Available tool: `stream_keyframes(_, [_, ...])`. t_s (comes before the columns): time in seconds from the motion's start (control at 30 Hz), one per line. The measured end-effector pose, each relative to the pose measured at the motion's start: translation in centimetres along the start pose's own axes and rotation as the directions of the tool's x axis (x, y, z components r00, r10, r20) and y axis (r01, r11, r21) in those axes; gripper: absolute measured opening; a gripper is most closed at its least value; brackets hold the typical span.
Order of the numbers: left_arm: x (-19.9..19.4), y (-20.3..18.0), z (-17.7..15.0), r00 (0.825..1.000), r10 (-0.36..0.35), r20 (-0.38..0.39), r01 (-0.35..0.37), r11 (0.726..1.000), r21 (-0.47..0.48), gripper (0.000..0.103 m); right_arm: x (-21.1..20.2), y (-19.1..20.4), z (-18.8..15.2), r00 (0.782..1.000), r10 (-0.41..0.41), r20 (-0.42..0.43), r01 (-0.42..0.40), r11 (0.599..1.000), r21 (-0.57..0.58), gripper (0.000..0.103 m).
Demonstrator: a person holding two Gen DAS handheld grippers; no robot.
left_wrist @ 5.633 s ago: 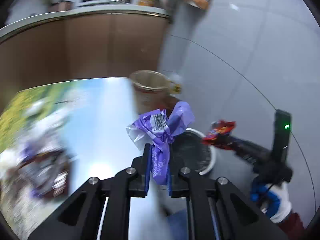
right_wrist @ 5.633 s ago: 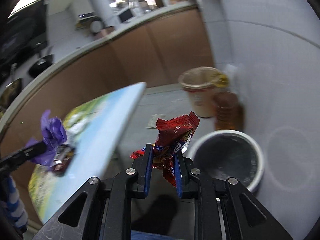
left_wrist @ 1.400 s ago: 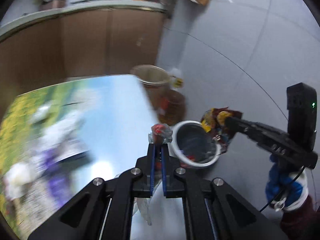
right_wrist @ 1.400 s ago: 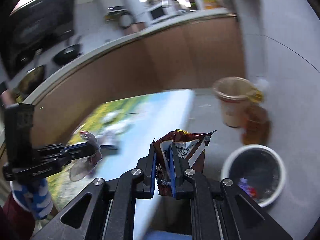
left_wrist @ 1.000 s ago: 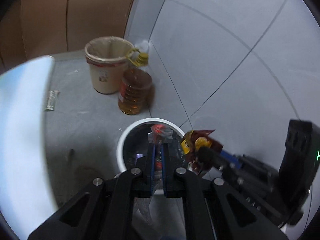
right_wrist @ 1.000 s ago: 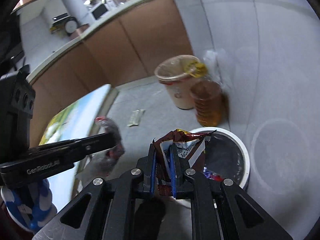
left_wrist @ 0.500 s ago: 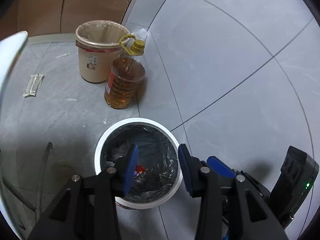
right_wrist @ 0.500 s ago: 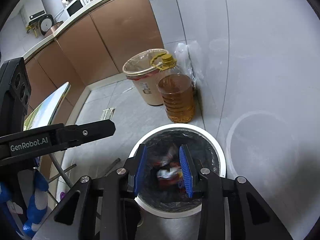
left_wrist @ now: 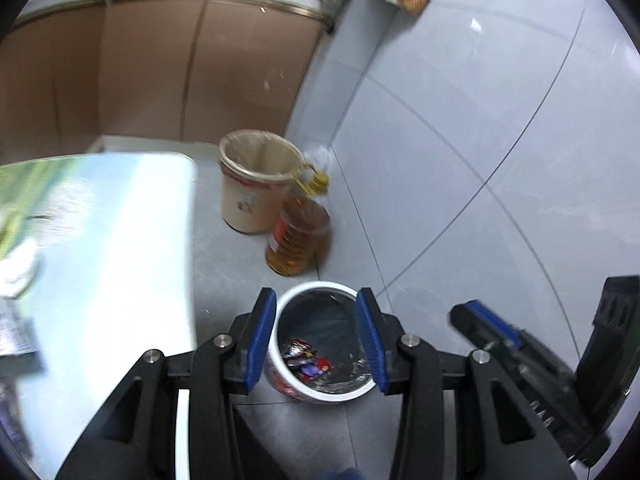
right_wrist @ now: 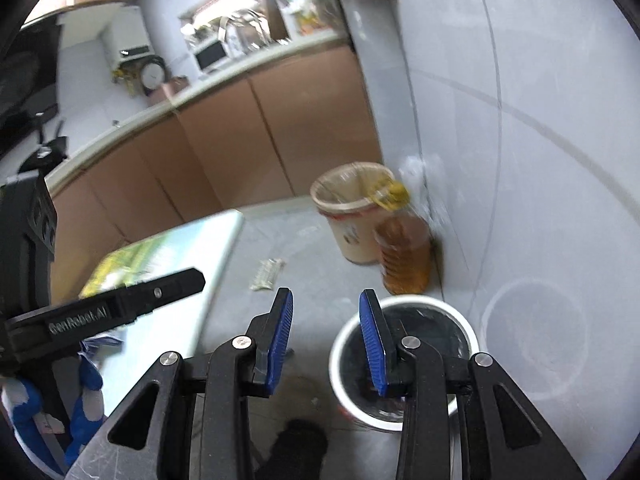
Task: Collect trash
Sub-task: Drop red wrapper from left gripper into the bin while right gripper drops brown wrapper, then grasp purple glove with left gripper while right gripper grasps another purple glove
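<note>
White-rimmed bin (left_wrist: pixel 362 394): on the grey floor, black liner inside, framed between the left gripper's blue pads in the left wrist view; low and right of centre (right_wrist: pixel 345 344) in the right wrist view.
Trash in bin: crumpled wrappers (left_wrist: pixel 306 360), red, silver and purple, lying at the bottom of the liner.
Left gripper (left_wrist: pixel 316 336): fingers spread wide, nothing between them.
Right gripper (right_wrist: pixel 326 338): fingers likewise apart and bare; right pad overlapping the bin's rim in view.
Change since a second ago: clear wad gone from the left jaws, brown snack packet gone from the right; both released over the bin half a second back, both tools now raised and tilted back toward the table.
Meaning for the task: one more pair of pieces delivered, probably among the wrappers seen in the liner; hands free for another pickup.
Table (left_wrist: pixel 132 264): printed landscape top, blurred by motion; pale scraps (left_wrist: pixel 18 268) at its left edge, possibly more litter, too smeared to name.
Floor litter: small pale wrapper (right_wrist: pixel 267 272) lying flat between table and beige bin, apparently uncollected.
Bystanders: beige lined bin (left_wrist: pixel 256 188) and amber oil jug (left_wrist: pixel 298 242), touching or nearly so, against the tiled wall.
Likely next: swing back to the table, or down to the floor wrapper.
Risk: thin flat wrapper hard to pinch off smooth tile.
</note>
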State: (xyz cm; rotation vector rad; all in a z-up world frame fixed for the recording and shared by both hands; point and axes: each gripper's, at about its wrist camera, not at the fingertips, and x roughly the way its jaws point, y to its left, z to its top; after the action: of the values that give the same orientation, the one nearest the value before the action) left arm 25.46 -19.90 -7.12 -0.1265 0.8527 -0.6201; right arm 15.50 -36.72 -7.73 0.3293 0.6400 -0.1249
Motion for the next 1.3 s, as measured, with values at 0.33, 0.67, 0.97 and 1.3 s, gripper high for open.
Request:
stream_keyframes(0.33, [-11.0,4.7,-1.9,0.985,0.109,0.135,-0.104,0.993,-0.047,0.04,-7.3,7.7,1.3,0.989,0.117,0.09,-0.107,0.988,-0.111,0.035])
stream_keyframes(0.67, [-17.9,10.0,-5.1,0.964,0.19,0.184,-0.17,0.978,-0.118,0.043,-11.1,13.9,1.0,0.974,0.2,0.105,-0.174,0.962,-0.212,0.036])
stream_keyframes(0.97, [-23.2,16.1,-8.0,0.933,0.28,0.225,-0.248,0.956,-0.157,0.044,-11.5,17.5,0.4,0.961,0.265,0.074,-0.238,0.936,-0.26,0.038])
stream_keyframes(1.3, [-24.8,23.7,-12.7,0.944,0.299,0.142,-0.276,0.947,-0.163,0.044,-7.1,21.8,-1.3,0.942,0.33,-0.057,-0.334,0.908,-0.255,0.039])
